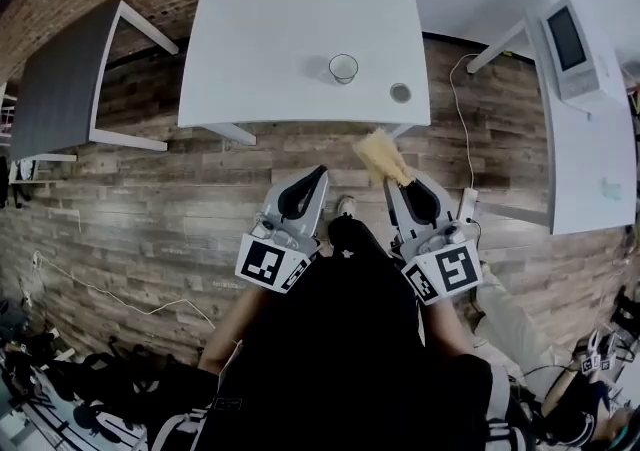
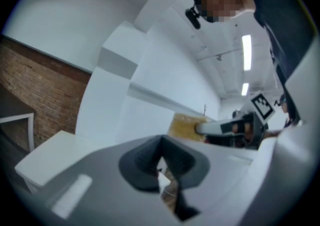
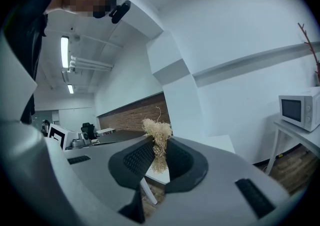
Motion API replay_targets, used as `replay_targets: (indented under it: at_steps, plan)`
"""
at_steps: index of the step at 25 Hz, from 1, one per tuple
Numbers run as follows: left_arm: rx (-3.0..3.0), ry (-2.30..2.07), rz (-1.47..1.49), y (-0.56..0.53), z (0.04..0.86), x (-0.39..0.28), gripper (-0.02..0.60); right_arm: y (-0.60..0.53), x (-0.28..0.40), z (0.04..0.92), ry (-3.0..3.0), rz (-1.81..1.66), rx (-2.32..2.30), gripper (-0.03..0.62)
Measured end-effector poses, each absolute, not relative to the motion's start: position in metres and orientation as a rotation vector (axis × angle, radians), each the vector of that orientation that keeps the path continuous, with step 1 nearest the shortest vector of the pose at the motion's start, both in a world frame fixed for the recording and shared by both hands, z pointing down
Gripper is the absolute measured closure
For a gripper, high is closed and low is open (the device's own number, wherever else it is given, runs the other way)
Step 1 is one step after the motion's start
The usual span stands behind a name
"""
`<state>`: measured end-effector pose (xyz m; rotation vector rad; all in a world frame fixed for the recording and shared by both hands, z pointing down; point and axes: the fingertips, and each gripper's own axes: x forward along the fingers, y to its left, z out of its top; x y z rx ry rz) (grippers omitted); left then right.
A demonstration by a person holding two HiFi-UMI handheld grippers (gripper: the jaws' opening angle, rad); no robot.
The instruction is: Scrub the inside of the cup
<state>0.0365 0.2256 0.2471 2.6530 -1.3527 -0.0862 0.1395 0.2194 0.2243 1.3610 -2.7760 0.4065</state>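
Note:
A clear cup (image 1: pixel 343 68) stands upright on the white table (image 1: pixel 270 39), towards its near edge. Both grippers are held level over the wooden floor, short of the table. My right gripper (image 1: pixel 396 180) is shut on a straw-coloured fibrous scrubber (image 1: pixel 381 155), whose tuft sticks out past the jaws. The right gripper view shows the scrubber (image 3: pixel 157 139) pinched between the dark pads of the right gripper (image 3: pixel 159 154). My left gripper (image 1: pixel 320 172) is shut with nothing in it; its jaws meet tip to tip in its own view (image 2: pixel 161 154), which also shows the scrubber (image 2: pixel 186 126).
A small grey round object (image 1: pixel 400 93) lies on the table right of the cup. A dark table (image 1: pixel 60 79) stands at the left. A white side table with a microwave (image 1: pixel 568 37) stands at the right. Cables run across the floor.

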Motion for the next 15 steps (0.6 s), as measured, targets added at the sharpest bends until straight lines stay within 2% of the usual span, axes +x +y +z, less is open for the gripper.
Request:
replay_targets:
  at_steps: [8,15]
  plan:
    - [2.611,-1.411,-0.055,0.183,0.252,0.050,0.578,0.172,0.159,0.237,-2.783,0.473,1.317,0.540]
    - [2.587,-1.428,-0.038,0.153,0.258,0.036,0.578,0.137,0.148,0.243,-2.774,0.490,1.302,0.540]
